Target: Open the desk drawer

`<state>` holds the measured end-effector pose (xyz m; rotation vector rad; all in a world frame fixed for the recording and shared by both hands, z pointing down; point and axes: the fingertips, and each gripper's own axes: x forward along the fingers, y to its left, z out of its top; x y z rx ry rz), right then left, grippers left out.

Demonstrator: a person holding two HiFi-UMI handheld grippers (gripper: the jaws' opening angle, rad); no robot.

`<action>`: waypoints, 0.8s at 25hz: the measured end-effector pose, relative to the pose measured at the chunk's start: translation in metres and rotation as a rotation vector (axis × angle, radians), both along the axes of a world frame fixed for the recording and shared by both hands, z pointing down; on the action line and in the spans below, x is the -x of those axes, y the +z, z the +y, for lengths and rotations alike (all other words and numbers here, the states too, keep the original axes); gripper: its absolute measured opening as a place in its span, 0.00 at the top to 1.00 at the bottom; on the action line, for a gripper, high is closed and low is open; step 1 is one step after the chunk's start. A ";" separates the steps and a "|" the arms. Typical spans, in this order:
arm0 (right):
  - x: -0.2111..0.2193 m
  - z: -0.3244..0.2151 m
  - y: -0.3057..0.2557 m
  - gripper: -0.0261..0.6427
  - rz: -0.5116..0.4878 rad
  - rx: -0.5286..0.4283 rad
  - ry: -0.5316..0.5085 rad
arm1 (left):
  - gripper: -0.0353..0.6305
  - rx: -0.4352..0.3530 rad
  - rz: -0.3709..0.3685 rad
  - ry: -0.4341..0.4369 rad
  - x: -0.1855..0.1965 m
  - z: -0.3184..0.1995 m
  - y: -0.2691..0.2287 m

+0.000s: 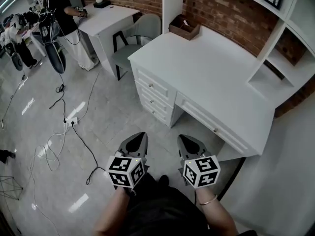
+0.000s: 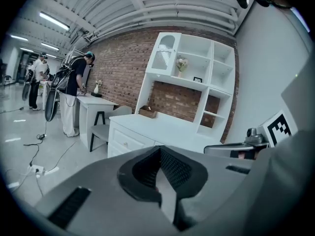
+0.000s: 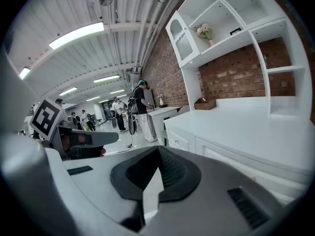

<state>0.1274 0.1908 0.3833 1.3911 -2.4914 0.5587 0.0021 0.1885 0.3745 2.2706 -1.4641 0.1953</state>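
Observation:
A white desk (image 1: 206, 68) stands ahead of me. It has a stack of three small drawers (image 1: 156, 90) at its left end and a wide drawer (image 1: 211, 127) with a small knob under the top; all are closed. My left gripper (image 1: 139, 135) and right gripper (image 1: 183, 139) hover side by side over the floor, short of the desk front and touching nothing. Both point toward the desk with jaws shut and empty. The left gripper view shows the left gripper (image 2: 158, 149) closed, with the desk (image 2: 162, 129) beyond it. The right gripper view shows the right gripper (image 3: 158, 149) closed beside the desk top (image 3: 246, 132).
A grey chair (image 1: 133, 38) stands at the desk's far left end, and a brown box (image 1: 184, 27) sits on the desk's back corner. White shelves (image 1: 285, 43) rise at the right. Cables (image 1: 64, 122) trail over the floor. A person (image 1: 64, 14) stands at another desk.

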 end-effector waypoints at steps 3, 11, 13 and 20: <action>-0.001 -0.002 -0.001 0.95 -0.002 0.000 0.004 | 0.93 0.009 -0.006 0.000 0.002 -0.004 0.003; 0.002 -0.030 0.002 0.95 0.007 0.003 0.012 | 0.93 0.022 -0.012 0.008 0.011 -0.034 0.017; 0.006 -0.042 0.004 0.95 0.006 0.008 0.015 | 0.93 0.030 -0.008 0.013 0.014 -0.046 0.020; 0.026 -0.107 0.011 0.95 0.006 0.034 0.027 | 0.93 0.067 -0.011 0.022 0.034 -0.118 0.033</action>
